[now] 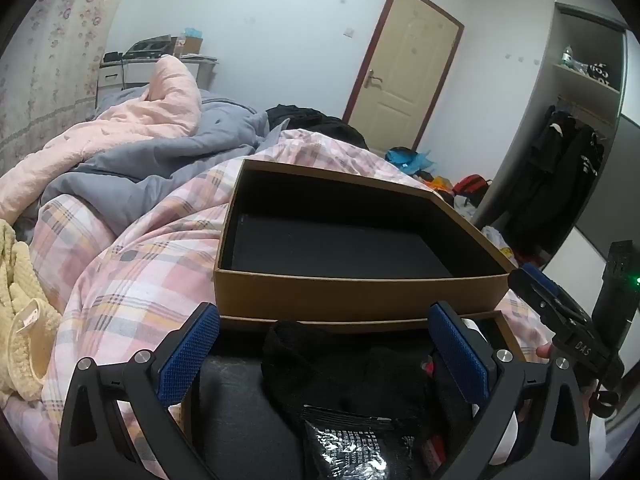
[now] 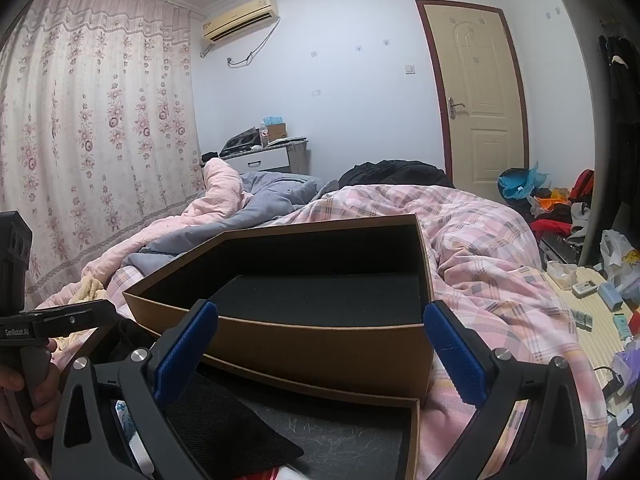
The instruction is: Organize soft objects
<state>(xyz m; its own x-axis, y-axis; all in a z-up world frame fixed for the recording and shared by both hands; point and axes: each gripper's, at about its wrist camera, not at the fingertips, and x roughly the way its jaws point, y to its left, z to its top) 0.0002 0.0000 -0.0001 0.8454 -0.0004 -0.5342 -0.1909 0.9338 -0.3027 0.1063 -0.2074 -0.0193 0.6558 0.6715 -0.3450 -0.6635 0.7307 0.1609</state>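
Nothing sits yet in the brown cardboard box with black lining (image 1: 352, 240) on the bed; black soft fabric pieces (image 1: 340, 372) wait in the nearer tray beneath both grippers, left (image 1: 324, 356) and right (image 2: 320, 352), jaws released.

My right gripper (image 2: 320, 344) stands wide open, nothing between its pads. Ahead, 1 empty brown box (image 2: 304, 344) sits on the plaid quilt (image 2: 492, 256). My other hand (image 2: 28, 396) grips its tool at left.
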